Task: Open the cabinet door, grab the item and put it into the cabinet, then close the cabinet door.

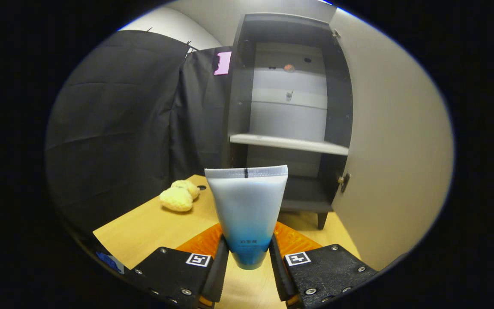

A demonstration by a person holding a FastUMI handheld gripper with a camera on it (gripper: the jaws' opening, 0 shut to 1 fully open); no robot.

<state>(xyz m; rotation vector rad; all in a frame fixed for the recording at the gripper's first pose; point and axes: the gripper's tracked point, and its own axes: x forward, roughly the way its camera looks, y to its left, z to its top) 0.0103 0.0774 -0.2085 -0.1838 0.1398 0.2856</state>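
On the far left hangs the black cloth wall (114,128) of the booth, with folds running across it. In front of it lies the light wooden table top (152,231), and on this table, near the cloth and well apart from the fingers, rests a small pale yellow fluffy toy (179,196) — soft and rounded in shape.

In the middle, the gripper (248,268) holds a soft plastic tube, white at the top and blue at the bottom (248,210). The tube stands upright with its flat crimped end up and its blue end down between the fingers. Both fingers press on the blue lower part, one from each side, so the tongs are closed narrowly on the tube, above the table.

Beyond the tube stands the dark grey cabinet (290,116), on a short leg on the table. Its inside is visible: a light shelf board (290,143) crosses it about halfway up, and the back panel is pale. A small pink object (222,63) hangs on the cloth just beside the upper left edge of the cabinet — I cannot tell what it is.

On the right, the cabinet door (393,141) is swung wide open, showing its pale inner face, with a small dark hinge on its left edge.
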